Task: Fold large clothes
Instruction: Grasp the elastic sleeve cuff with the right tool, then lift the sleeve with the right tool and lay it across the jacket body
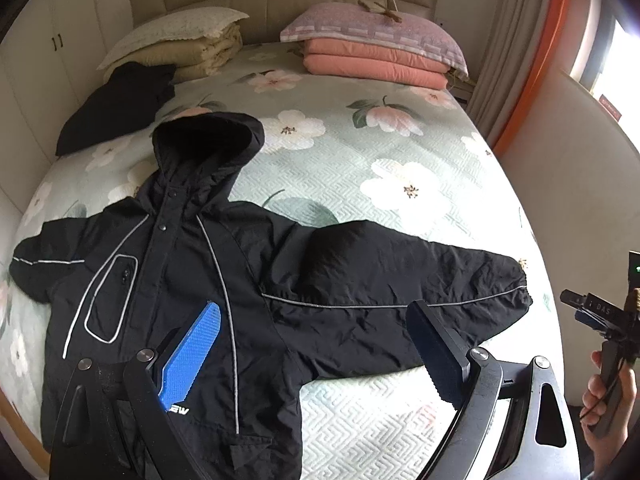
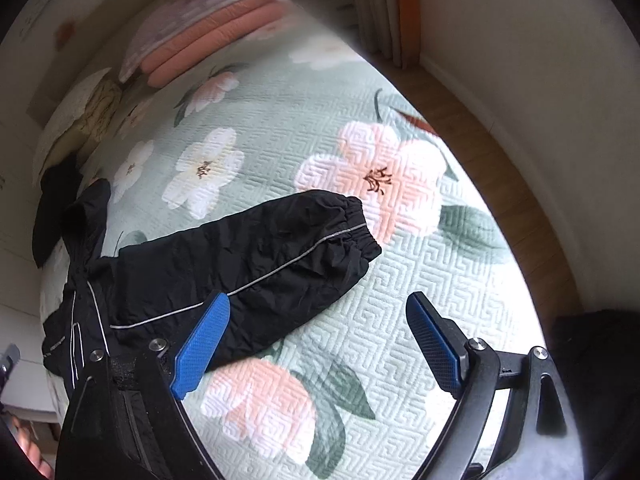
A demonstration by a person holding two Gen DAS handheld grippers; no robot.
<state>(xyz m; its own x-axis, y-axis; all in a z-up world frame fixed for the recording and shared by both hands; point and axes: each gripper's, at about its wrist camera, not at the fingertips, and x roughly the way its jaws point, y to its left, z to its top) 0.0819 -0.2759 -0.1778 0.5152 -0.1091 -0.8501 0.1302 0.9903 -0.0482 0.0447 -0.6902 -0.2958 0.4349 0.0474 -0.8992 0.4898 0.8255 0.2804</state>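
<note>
Right wrist: right gripper [image 2: 318, 340] tilts down, jaws spread, over jacket sleeve [image 2: 280, 240].

Jacket [image 1: 192, 280]: matt black crinkled cloth, shiny grey piping. Bedspread [image 2: 400, 280]: quilted, embossed cloth. Gripper pads [image 2: 204, 344]: blue textured plastic.

Both wrist views look steeply down, sharing the jacket sleeve [image 2: 256, 256].
</note>
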